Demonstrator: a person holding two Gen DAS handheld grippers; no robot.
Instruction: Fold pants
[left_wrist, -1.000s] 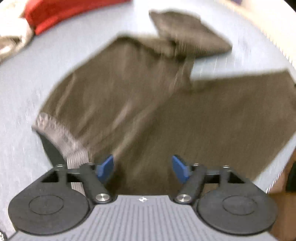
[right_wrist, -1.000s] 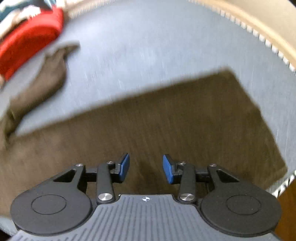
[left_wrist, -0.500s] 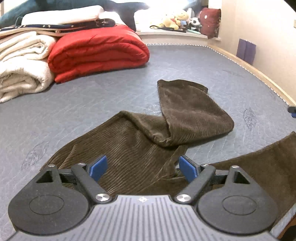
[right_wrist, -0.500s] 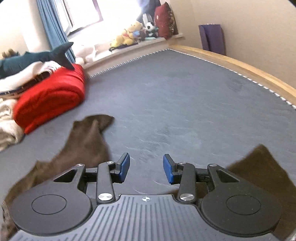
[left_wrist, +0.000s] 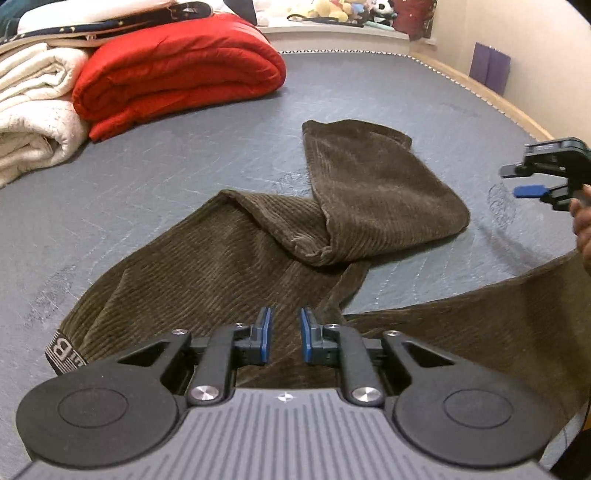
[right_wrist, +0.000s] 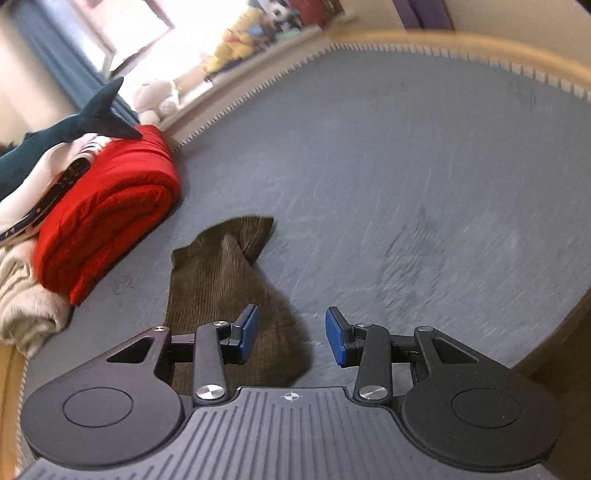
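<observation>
We see left tongs narrowed since earlier, small gap, gripping nothing; right tongs apart, nearer doubled-back leg of pants, ahead-left.

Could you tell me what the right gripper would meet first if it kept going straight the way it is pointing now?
Probably bare mattress. The right gripper is open and empty, aimed past the right edge of the doubled-back pants leg. Depth is unclear, so its left finger might brush that cloth first.

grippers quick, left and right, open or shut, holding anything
Left hand-held gripper: open with a narrow gap, holding nothing, above the brown pants.
Right hand-held gripper: open wide, holding nothing.
</observation>
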